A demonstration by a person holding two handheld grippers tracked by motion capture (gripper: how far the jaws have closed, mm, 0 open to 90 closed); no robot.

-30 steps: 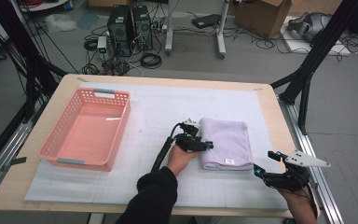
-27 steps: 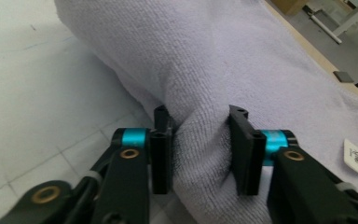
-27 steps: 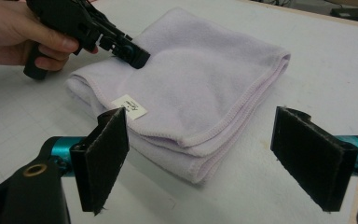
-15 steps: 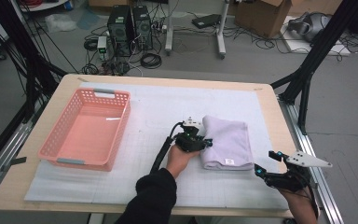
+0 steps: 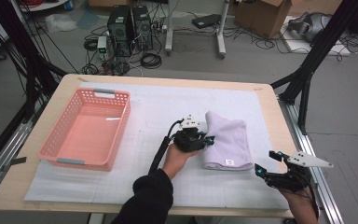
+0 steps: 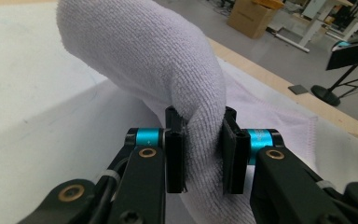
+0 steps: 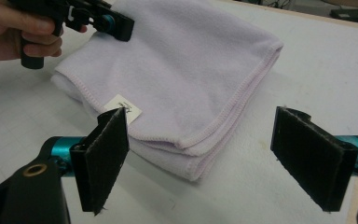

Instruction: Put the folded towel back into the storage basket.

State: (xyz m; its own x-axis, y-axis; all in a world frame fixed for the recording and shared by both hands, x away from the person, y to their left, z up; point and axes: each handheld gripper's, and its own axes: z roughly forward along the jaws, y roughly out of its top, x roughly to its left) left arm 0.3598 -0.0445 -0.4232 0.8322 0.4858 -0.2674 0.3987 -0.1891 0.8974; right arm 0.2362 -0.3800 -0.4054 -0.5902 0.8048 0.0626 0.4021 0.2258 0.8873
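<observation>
Since the earlier frame, left hand-held gripper (image 5: 208, 139) has been closing its jaws on the towel (image 5: 228, 140) edge and has lifted it a little; fold of cloth now bunched up at the towel's left edge. Right hand-held gripper (image 5: 266, 164) unchanged, same spot near the surface's (image 5: 158, 100) right front corner.

Left gripper view: both pads (image 6: 175, 156) pressed into a pinched ridge of white-lilac terry cloth, cloth arching up and over the jaws, clamped tight.

Right gripper view: jaws wide apart, nothing between them, pads (image 7: 106, 156) clear of the cloth; folded towel lies just ahead on the white mat.

Towel sits right of centre on the surface, folded into a rectangle, well apart from the pink basket (image 5: 88, 128) at the left.

Small white label (image 7: 123, 107) sewn at the towel's near edge; print on it too small to read. No other readable writing.
</observation>
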